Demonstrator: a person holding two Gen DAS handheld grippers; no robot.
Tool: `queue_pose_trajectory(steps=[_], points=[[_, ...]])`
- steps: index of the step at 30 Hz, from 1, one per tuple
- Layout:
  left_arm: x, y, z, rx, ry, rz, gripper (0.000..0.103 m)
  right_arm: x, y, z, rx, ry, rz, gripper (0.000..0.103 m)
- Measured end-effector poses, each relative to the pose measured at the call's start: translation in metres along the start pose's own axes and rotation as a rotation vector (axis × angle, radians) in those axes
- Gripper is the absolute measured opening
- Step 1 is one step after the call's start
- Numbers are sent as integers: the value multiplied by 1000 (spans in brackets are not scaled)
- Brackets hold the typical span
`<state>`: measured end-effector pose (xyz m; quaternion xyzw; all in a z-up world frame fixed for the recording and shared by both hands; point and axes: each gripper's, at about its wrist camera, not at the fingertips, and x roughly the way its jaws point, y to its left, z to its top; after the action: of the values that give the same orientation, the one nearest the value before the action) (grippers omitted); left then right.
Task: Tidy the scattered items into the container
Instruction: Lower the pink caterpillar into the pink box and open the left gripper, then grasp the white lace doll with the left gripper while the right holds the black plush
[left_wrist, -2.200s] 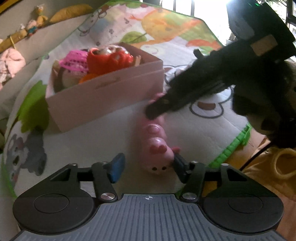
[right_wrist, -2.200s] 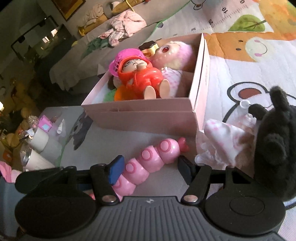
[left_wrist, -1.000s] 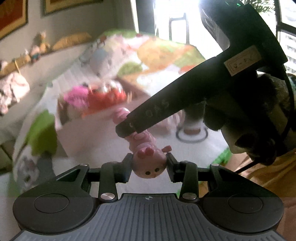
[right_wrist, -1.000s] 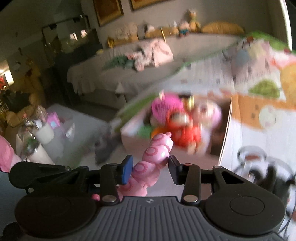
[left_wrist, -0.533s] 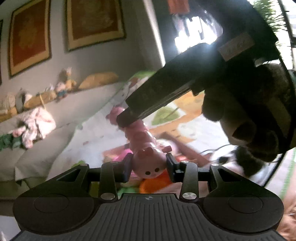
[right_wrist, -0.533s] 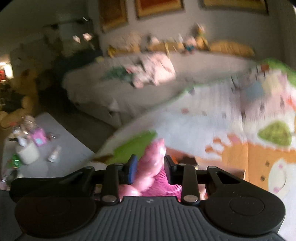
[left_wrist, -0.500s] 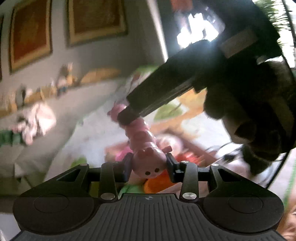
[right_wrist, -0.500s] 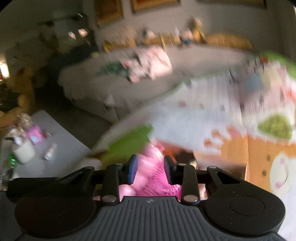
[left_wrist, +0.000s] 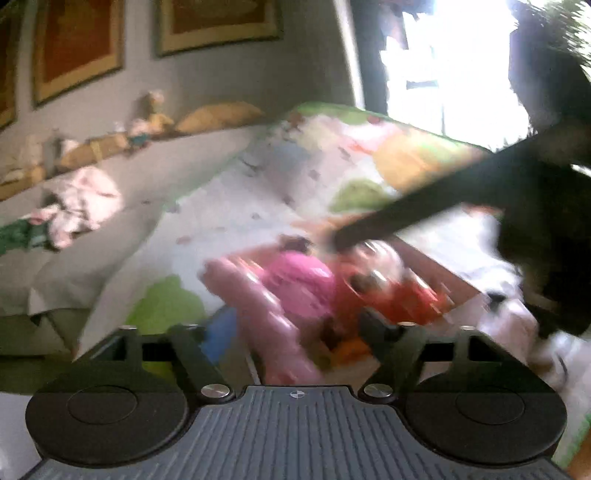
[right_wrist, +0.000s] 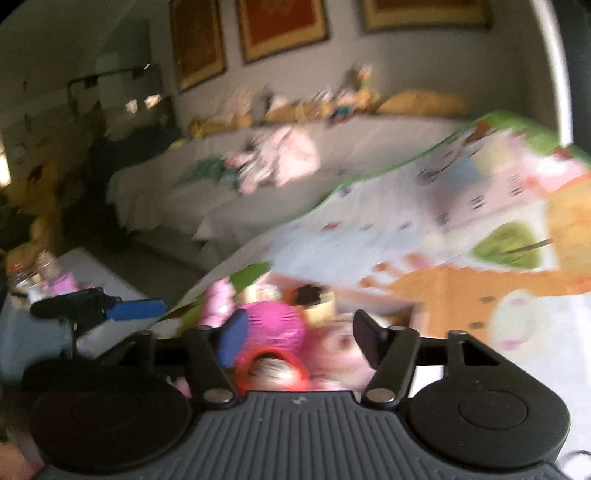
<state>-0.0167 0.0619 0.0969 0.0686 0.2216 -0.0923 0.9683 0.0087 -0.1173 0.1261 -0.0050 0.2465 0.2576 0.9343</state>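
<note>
Both our grippers, left gripper and right gripper, are opening, nothing pinched. Pink caterpillar dropping over the box, blurred. Risk: it snags the rim and tips out.

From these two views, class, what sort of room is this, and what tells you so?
Probably a living room used as a children's play area. A colourful cartoon play mat covers the floor, a pale sofa has soft toys along its back, and framed pictures hang on the wall.
</note>
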Motion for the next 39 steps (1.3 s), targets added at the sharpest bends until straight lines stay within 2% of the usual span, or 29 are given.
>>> queue_pose_trajectory(steps=[4, 8, 10, 11, 12, 14, 16, 19, 25, 26, 28, 30, 33, 35, 39], points=[[11, 2, 15, -60, 33, 13, 85, -46, -25, -32, -15, -34, -128, 74], [-14, -37, 17, -33, 9, 1, 89, -81, -45, -77, -40, -16, -236, 76], [-23, -65, 7, -55, 69, -40, 92, -87, -58, -95, -6, -13, -297, 72], [-25, -80, 1, -66, 111, -80, 93, -90, -65, -102, 24, -4, -321, 64], [-25, -96, -7, -68, 152, -132, 93, -90, -77, -108, 75, 14, -334, 60], [-21, -129, -21, -29, 212, -223, 93, -95, -98, -115, 197, 4, -311, 60], [-17, -158, -30, 61, 237, -266, 93, -95, -107, -115, 252, -2, -282, 60], [-17, -175, -32, 149, 222, -260, 93, -87, -107, -119, 264, 3, -249, 66], [-4, -199, -24, 280, 187, -236, 93, -88, -98, -123, 283, 0, -223, 66], [1, -202, -22, 291, 184, -248, 91, -90, -97, -122, 277, -2, -230, 66], [11, -206, -20, 286, 192, -270, 78, -93, -98, -121, 273, -10, -247, 67], [15, -207, -22, 271, 213, -294, 55, -97, -100, -120, 265, -14, -259, 69], [17, -205, -27, 261, 237, -301, 31, -95, -100, -121, 268, -8, -266, 72], [16, -200, -28, 247, 238, -299, 21, -92, -100, -121, 276, -1, -262, 75], [11, -193, -29, 246, 250, -298, 18, -88, -100, -117, 273, 29, -288, 79]])
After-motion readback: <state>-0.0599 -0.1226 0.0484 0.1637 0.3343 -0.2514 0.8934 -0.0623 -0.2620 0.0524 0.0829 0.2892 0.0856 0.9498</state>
